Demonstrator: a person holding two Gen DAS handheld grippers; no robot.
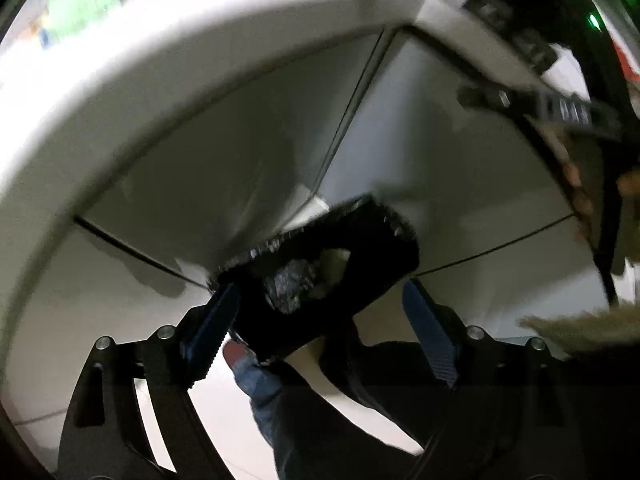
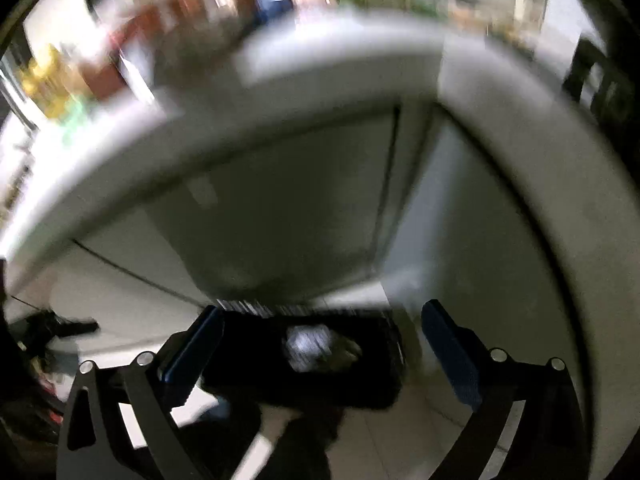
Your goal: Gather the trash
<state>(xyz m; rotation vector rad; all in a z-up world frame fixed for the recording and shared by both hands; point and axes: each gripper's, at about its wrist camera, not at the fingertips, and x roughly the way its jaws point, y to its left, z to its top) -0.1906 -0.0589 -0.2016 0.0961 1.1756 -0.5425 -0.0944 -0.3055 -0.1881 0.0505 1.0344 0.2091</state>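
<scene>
Hovering both tongs, left [image 1: 316, 328] and right [image 2: 320, 356], spread wide and empty over my black bin [image 1: 320, 280]; crumpled foil [image 1: 290, 284] lies inside it, apparently just dropped.

Both wrist cameras look steeply down past the white counter [image 1: 168, 80] edge, sharing the black trash bin [image 1: 320, 280] on the floor.
</scene>
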